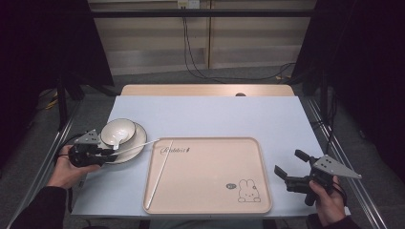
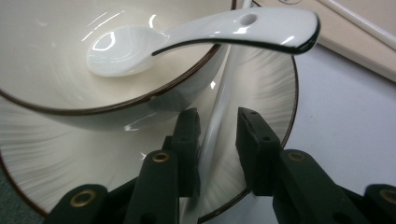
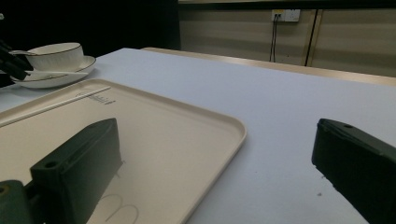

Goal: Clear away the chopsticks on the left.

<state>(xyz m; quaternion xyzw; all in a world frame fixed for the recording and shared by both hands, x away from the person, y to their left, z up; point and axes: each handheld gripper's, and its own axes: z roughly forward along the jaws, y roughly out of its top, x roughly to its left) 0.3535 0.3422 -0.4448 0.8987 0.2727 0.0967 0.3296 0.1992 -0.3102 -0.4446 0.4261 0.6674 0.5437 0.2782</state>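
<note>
Nearest the person, the right claw (image 1: 285, 177) hung above the pale blue counter (image 1: 210, 114) just right of the beige tray (image 1: 207, 202), its two black jaws spread wide with nothing between them; in the right gripper view the tray's rounded corner (image 3: 233, 126) lay between those jaws, farther off. A rabbit drawing (image 1: 247, 191) marked the tray's near right corner. One white chopstick (image 1: 159, 174) lay on the tray's left part, running from its near left corner toward its far edge. At the counter's left side the left claw (image 1: 109, 153) reached over the near rim of a ribbed white plate (image 2: 261, 70). Its jaws straddled a second white chopstick (image 2: 219, 112), which lay across the plate with its far end reaching to the tray's far left corner (image 1: 154, 141). In the left gripper view the chopstick lay close against one jaw while a clear gap remained to the other, so it was not clamped. On the plate stood a white bowl (image 2: 46, 51) with a dark rim line, and in it rested a white ceramic spoon (image 2: 205, 32), scoop down in the bowl and handle jutting out over its rim above the chopstick. Beyond the blue top, a wooden strip of counter (image 1: 205, 90) showed at the far edge.
</note>
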